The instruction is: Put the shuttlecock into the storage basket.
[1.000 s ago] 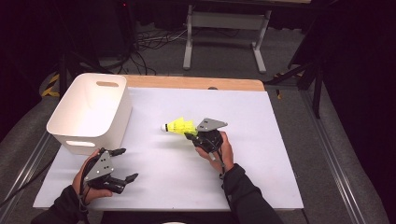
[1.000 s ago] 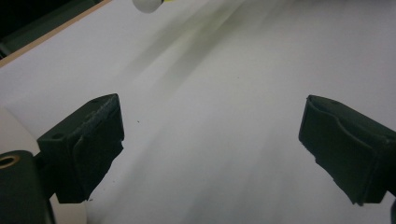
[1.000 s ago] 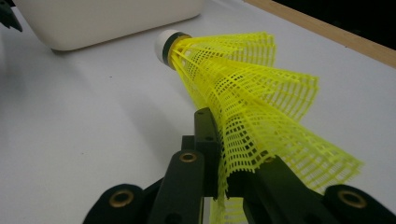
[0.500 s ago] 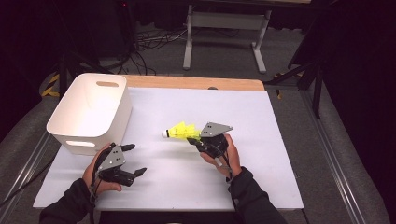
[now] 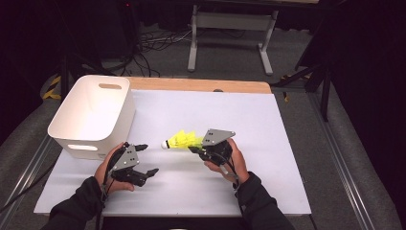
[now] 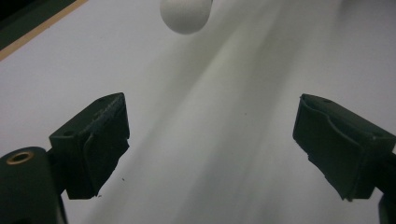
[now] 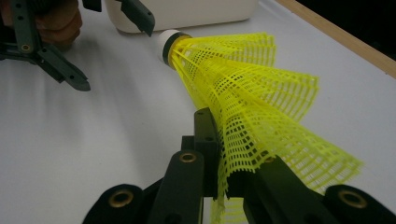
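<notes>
The right gripper (image 5: 195, 150) pinches the skirt of a yellow plastic mesh shuttlecock with a white cork tip (image 5: 181, 141), tip pointing toward the left gripper (image 5: 145, 159), whose jaws stand wide apart near it over the white table (image 5: 268, 143), beside a white plastic bin (image 5: 91, 115).

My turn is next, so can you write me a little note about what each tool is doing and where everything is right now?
Right tool: shut on the yellow shuttlecock, pinching its skirt edge, white cork tip pointing toward the left tool.
Left tool: open, holding nothing, low over the white table, facing the cork tip.
White bin: at the table's far-left corner, nothing visible in it.
Done: shuttlecock picked up.
Left: probably hand it over or put it in the bin.
</notes>
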`<state>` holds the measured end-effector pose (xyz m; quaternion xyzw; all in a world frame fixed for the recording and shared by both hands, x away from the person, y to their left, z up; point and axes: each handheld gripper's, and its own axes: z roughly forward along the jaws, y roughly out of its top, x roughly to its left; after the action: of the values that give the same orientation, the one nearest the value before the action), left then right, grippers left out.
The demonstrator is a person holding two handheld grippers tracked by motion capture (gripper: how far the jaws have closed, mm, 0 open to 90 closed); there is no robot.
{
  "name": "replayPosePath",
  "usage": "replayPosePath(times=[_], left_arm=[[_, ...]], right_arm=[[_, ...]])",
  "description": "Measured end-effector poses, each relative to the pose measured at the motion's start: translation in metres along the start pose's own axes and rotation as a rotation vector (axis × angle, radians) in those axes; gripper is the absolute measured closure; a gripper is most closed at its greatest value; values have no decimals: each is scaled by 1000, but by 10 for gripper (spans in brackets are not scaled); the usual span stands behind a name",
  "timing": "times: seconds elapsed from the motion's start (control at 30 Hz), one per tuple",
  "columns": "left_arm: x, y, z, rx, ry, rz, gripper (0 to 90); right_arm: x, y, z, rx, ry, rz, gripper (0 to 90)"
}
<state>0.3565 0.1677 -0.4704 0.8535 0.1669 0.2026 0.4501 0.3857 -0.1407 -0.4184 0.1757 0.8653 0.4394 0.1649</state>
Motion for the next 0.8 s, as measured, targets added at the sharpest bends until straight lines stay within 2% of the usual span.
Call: replayPosePath(times=[0.2, 0.37, 0.57, 0.7, 0.8], left_arm=[[2, 8, 8, 2, -10, 18, 145], [1, 14, 17, 4, -35, 35, 167], [1, 19, 27, 17, -44, 48, 212], [0, 23, 34, 13, -73, 45, 281], [-2, 25, 39, 12, -97, 46, 419]], right_arm=[[9, 4, 4, 25, 13, -45, 879], [12, 5, 6, 40, 33, -59, 878], [15, 7, 7, 62, 44, -83, 878], [18, 9, 8, 65, 49, -94, 878], [19, 9, 11, 76, 60, -94, 879]])
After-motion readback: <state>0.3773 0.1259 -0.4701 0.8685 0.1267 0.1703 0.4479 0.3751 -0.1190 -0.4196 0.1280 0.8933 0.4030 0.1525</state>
